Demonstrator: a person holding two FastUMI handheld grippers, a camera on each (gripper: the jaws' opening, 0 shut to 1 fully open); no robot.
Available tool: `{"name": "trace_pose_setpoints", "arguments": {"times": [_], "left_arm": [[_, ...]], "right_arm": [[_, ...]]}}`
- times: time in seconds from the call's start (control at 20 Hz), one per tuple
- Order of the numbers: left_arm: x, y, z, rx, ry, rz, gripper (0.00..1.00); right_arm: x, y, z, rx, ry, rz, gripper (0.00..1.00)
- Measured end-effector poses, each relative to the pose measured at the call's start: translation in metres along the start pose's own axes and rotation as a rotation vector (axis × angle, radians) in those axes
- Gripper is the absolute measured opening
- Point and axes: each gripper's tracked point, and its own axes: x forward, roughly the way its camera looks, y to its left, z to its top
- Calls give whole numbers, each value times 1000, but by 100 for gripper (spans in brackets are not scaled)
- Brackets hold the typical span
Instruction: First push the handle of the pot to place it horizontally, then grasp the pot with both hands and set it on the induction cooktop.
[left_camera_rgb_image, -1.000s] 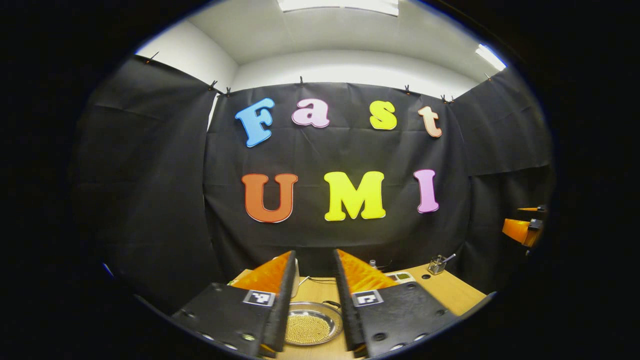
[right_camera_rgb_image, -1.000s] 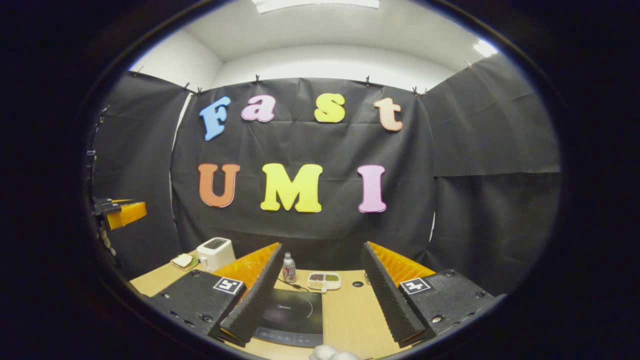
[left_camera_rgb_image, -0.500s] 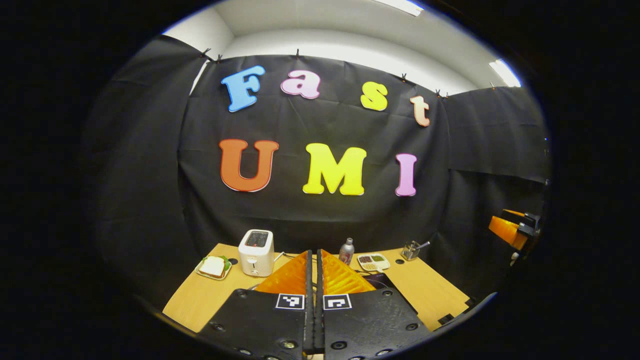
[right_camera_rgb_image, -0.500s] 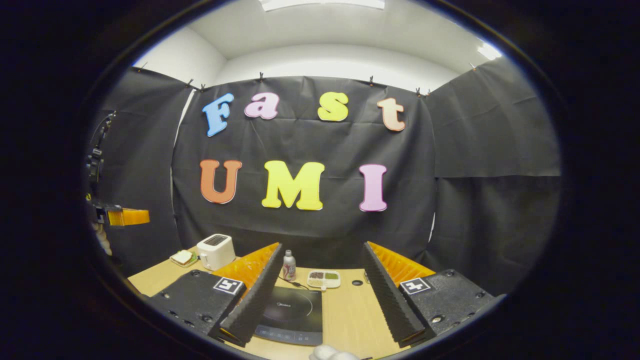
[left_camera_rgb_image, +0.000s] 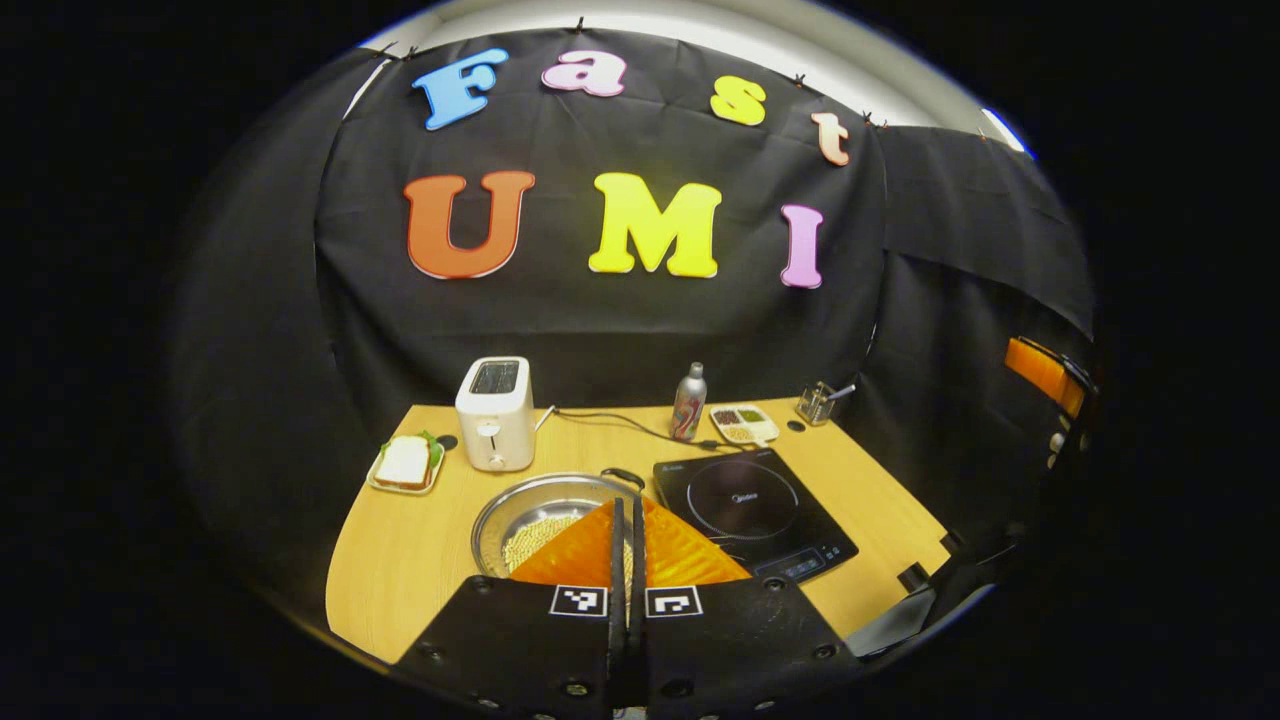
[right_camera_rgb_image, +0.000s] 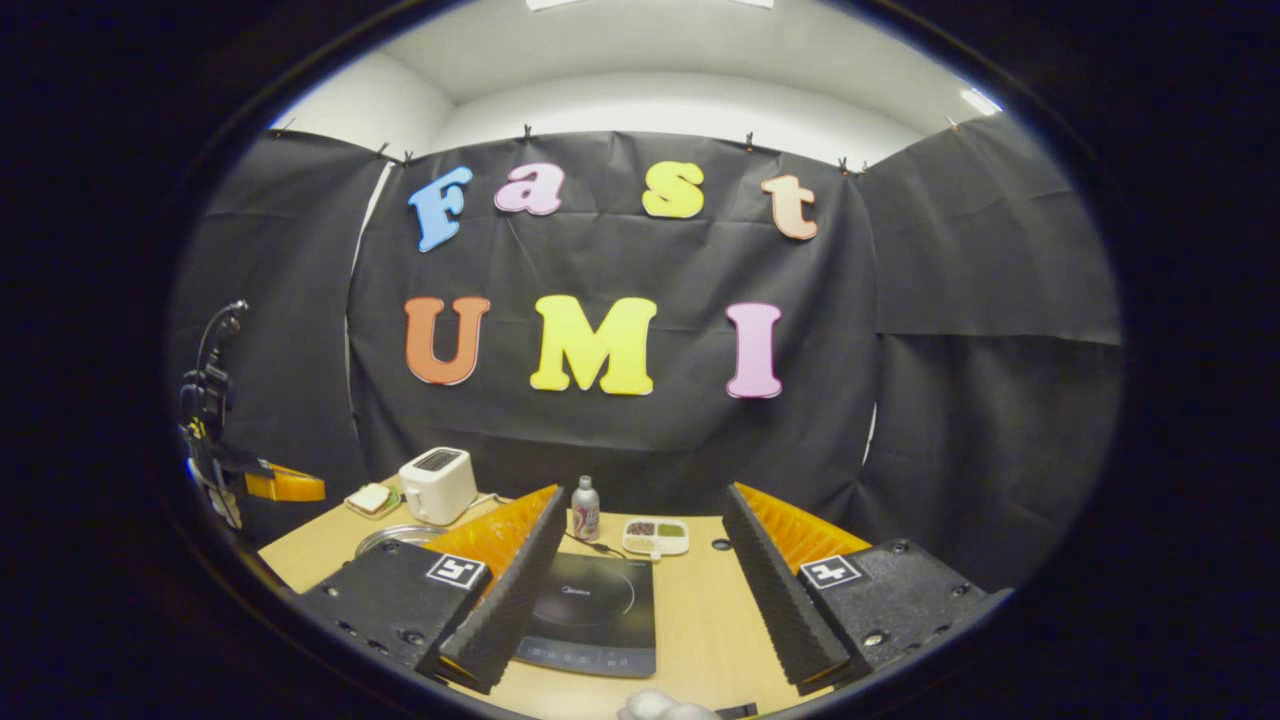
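Note:
A steel pot (left_camera_rgb_image: 530, 505) with pale beans inside stands on the wooden table (left_camera_rgb_image: 400, 560), left of the black induction cooktop (left_camera_rgb_image: 755, 508). A small black handle (left_camera_rgb_image: 622, 477) shows at the pot's far right rim. My left gripper (left_camera_rgb_image: 627, 502) is shut with nothing between its fingers and hovers over the pot's near side. My right gripper (right_camera_rgb_image: 642, 495) is open and empty above the table, with the cooktop (right_camera_rgb_image: 590, 610) between its fingers and the pot's rim (right_camera_rgb_image: 385, 540) to the left. The left gripper (right_camera_rgb_image: 285, 487) shows orange at the far left.
At the back of the table stand a white toaster (left_camera_rgb_image: 495, 412), a sandwich on a plate (left_camera_rgb_image: 405, 465), a bottle (left_camera_rgb_image: 688, 402), a divided snack dish (left_camera_rgb_image: 743, 423) and a small holder (left_camera_rgb_image: 822, 402). A cable (left_camera_rgb_image: 620, 425) runs to the cooktop.
The left gripper has shut from open and tipped down, so the pot, cooktop and table now lie in its view. The right gripper has barely moved and stays open.

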Motion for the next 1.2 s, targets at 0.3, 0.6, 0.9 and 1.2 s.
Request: {"name": "trace_pose_setpoints", "arguments": {"times": [0.3, 0.6, 0.9, 1.2], "left_arm": [[28, 19, -97, 31, 229, -21, 0], [45, 40, -177, 13, 414, -6, 0], [67, 58, -217, 69, 536, 3, 0], [85, 82, -228, 53, 576, 38, 0]], "right_arm": [[-3, -3, -26, 4, 71, -30, 98], [-9, -11, -46, 10, 134, -70, 98], [-12, -15, -53, -11, 165, -88, 99], [-7, -14, -47, -13, 163, -85, 98]]}}
